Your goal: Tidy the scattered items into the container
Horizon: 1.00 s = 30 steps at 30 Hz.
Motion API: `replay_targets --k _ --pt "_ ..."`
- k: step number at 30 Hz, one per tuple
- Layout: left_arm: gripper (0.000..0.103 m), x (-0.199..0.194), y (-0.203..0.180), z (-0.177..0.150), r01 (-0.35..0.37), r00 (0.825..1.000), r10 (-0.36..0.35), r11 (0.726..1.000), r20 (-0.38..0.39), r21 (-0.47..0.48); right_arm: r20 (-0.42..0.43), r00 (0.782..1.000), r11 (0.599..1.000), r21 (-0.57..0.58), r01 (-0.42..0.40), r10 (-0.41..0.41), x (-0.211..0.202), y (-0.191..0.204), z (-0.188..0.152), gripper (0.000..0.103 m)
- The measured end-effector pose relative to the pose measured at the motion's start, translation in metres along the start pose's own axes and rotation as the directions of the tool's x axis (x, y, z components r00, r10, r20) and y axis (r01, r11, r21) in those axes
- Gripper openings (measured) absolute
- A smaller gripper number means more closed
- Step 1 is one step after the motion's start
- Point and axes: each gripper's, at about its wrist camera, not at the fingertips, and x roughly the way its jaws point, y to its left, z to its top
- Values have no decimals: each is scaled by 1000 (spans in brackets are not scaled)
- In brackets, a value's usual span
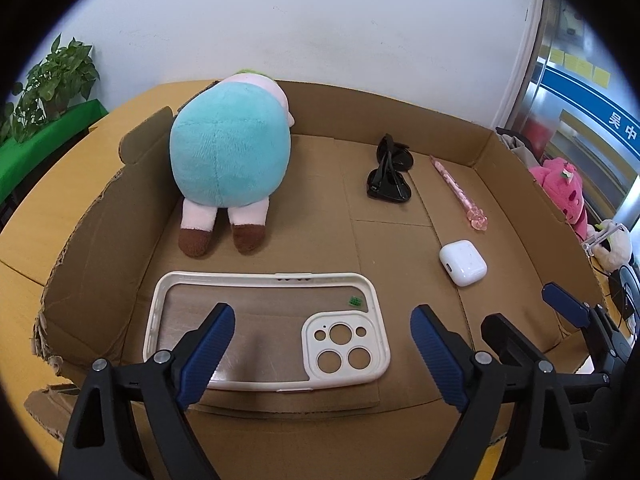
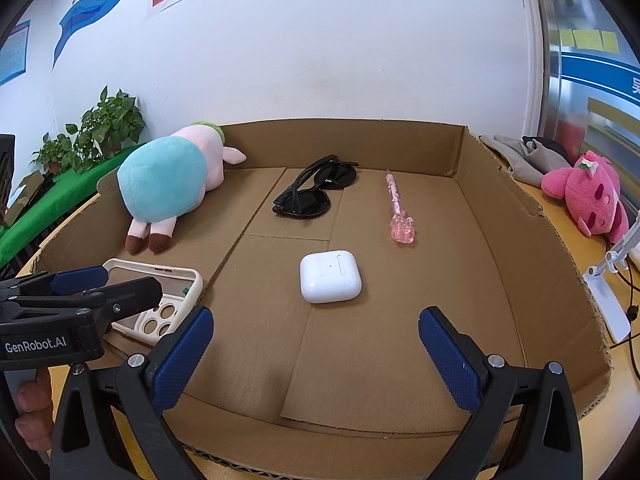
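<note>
A shallow cardboard box (image 1: 516, 184) (image 2: 504, 208) holds a teal and pink plush toy (image 1: 230, 152) (image 2: 166, 186), black sunglasses (image 1: 390, 174) (image 2: 316, 192), a pink pen (image 1: 458, 192) (image 2: 398, 212), a white earbud case (image 1: 463, 262) (image 2: 330, 277) and a cream phone case (image 1: 348, 344) (image 2: 192, 284). My left gripper (image 1: 322, 350) is open and empty just above the phone case; it also shows in the right wrist view (image 2: 108, 282). My right gripper (image 2: 316, 348) is open and empty over the box's near floor, short of the earbud case.
A pink plush (image 2: 588, 200) (image 1: 564, 192) and grey cloth (image 2: 524, 156) lie on the table right of the box. A white stand (image 2: 608, 300) and cables sit at the right. Potted plants (image 2: 104, 128) (image 1: 52, 80) stand on a green surface at the left.
</note>
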Motion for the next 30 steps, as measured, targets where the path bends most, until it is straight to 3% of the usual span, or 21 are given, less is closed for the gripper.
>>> replay_targets --k 30 --pt "91 1 2 2 3 1000 -3 1000 4 0 3 1000 1000 4 2 -2 0 -1 2 103"
